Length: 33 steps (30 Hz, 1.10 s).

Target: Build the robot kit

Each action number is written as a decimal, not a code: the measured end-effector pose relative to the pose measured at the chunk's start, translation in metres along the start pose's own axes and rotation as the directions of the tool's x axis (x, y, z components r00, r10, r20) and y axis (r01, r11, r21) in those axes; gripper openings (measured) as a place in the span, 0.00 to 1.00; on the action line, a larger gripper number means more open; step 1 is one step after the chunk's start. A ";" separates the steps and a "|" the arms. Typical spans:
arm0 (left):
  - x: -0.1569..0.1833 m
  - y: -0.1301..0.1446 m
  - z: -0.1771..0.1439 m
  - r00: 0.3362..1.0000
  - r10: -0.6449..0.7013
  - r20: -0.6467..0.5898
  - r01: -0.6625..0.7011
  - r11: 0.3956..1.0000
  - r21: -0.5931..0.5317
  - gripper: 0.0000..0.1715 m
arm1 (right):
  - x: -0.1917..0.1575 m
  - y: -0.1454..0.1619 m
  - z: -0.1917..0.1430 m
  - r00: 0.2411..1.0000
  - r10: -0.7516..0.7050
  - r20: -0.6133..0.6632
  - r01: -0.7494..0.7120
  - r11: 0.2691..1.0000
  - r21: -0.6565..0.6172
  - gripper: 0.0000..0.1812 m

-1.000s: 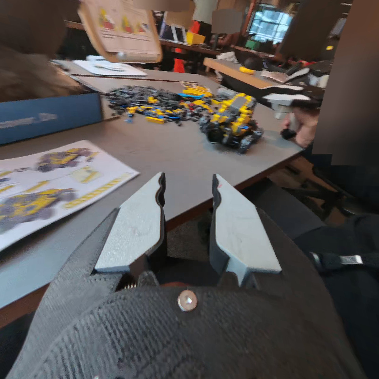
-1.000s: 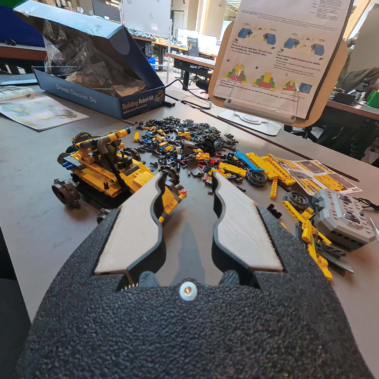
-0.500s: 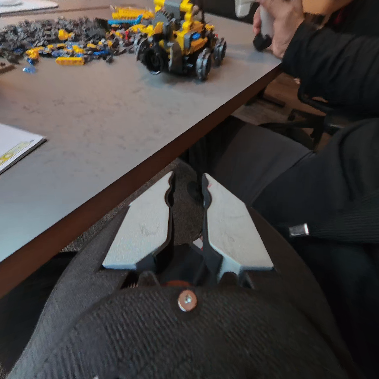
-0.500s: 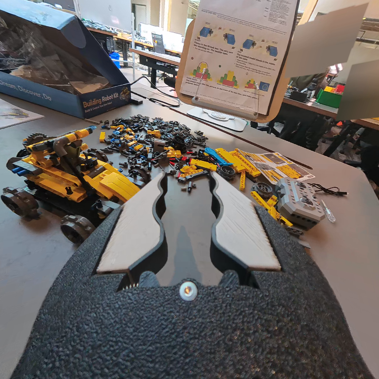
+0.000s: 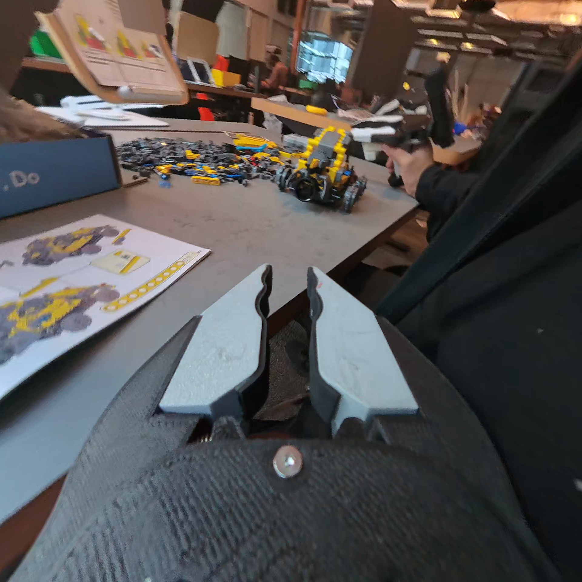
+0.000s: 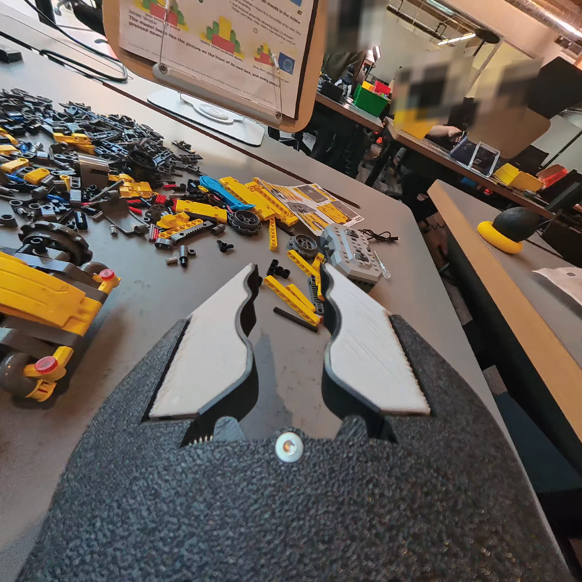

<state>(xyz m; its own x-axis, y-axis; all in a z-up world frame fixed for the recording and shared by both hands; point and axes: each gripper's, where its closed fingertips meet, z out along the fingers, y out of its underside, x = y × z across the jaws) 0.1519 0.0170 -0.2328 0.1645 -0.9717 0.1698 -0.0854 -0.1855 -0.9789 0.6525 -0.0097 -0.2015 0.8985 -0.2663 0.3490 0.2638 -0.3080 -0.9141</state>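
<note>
1. The table (image 6: 315,362) filled the frame's middle.
2. The yellow vehicle (image 6: 41,302) stood at the left edge.
3. The right gripper (image 6: 289,277), at lower centre, was parted and empty, over yellow beams (image 6: 289,296) and a black pin (image 6: 294,319).
4. The left gripper (image 5: 289,280), at lower centre, was parted and empty at the table edge, near a booklet (image 5: 94,277).

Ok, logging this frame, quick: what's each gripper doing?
Left gripper: open, empty, at the table edge.
Right gripper: open, empty, over yellow beams on the table.
</note>
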 end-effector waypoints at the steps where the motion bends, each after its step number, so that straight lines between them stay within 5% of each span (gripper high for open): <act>1: 0.003 -0.002 0.001 0.999 0.041 -0.034 -0.041 0.999 -0.012 0.11 | 0.000 -0.001 -0.001 1.000 0.005 0.002 -0.005 1.000 0.008 0.19; 10: 0.011 0.002 0.007 0.954 0.194 -0.229 -0.215 0.974 -0.072 0.11 | 0.017 -0.007 -0.011 0.997 0.050 -0.061 -0.047 0.997 0.061 0.18; 33: 0.045 0.016 0.035 0.901 0.238 -0.363 -0.298 0.947 -0.118 0.10 | 0.011 -0.005 -0.008 0.999 0.014 -0.044 -0.012 0.999 0.046 0.17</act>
<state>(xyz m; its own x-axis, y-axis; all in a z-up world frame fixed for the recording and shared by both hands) 0.1920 -0.0249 -0.2443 -0.2288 -0.9727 -0.0391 -0.2461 0.0966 -0.9644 0.6584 -0.0190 -0.1914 0.8861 -0.3101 0.3445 0.2684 -0.2626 -0.9268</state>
